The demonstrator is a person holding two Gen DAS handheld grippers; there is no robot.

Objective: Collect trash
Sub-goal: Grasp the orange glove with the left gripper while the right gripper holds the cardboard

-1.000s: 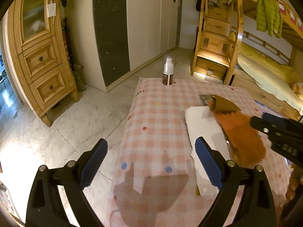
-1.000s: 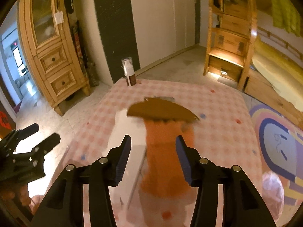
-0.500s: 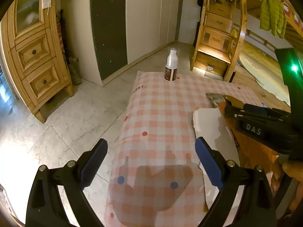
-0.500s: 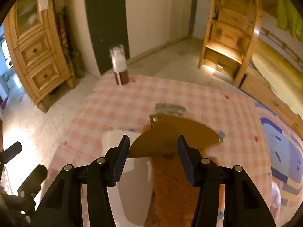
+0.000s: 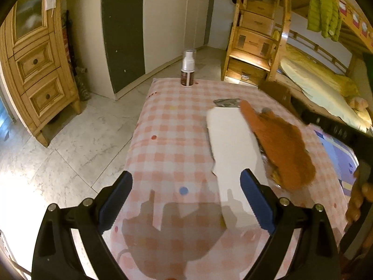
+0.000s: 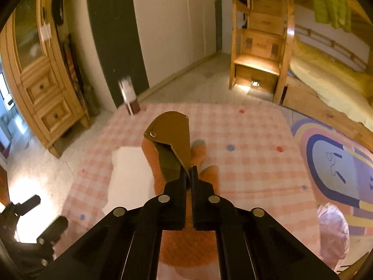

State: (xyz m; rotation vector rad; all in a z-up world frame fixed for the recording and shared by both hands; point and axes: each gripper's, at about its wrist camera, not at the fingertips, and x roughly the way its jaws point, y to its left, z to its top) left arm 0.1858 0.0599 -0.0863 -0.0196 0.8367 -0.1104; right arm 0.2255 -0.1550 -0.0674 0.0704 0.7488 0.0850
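My right gripper (image 6: 189, 175) is shut on a folded brown leather piece with a metal stud (image 6: 171, 137), held up above the table; in the left wrist view the piece is a dark blur (image 5: 276, 93). Below it lie an orange fuzzy cloth (image 5: 283, 144) (image 6: 202, 154), a white torn sheet (image 5: 233, 140) (image 6: 130, 172) and a silver foil wrapper (image 5: 227, 102). My left gripper (image 5: 186, 200) is open and empty, low over the near end of the pink checked tablecloth (image 5: 172, 135), its right finger over the white sheet.
A white-and-brown spray bottle (image 5: 188, 68) (image 6: 129, 94) stands at the table's far edge. A wooden cabinet (image 5: 35, 70) is on the left, bunk-bed stairs (image 5: 254, 46) behind. A pink plastic bag (image 6: 333, 228) sits on the floor at right by a colourful rug (image 6: 338, 163).
My right gripper closed on the brown leather piece and lifted it off the orange cloth, turning it on edge. My left gripper stayed open and moved little.
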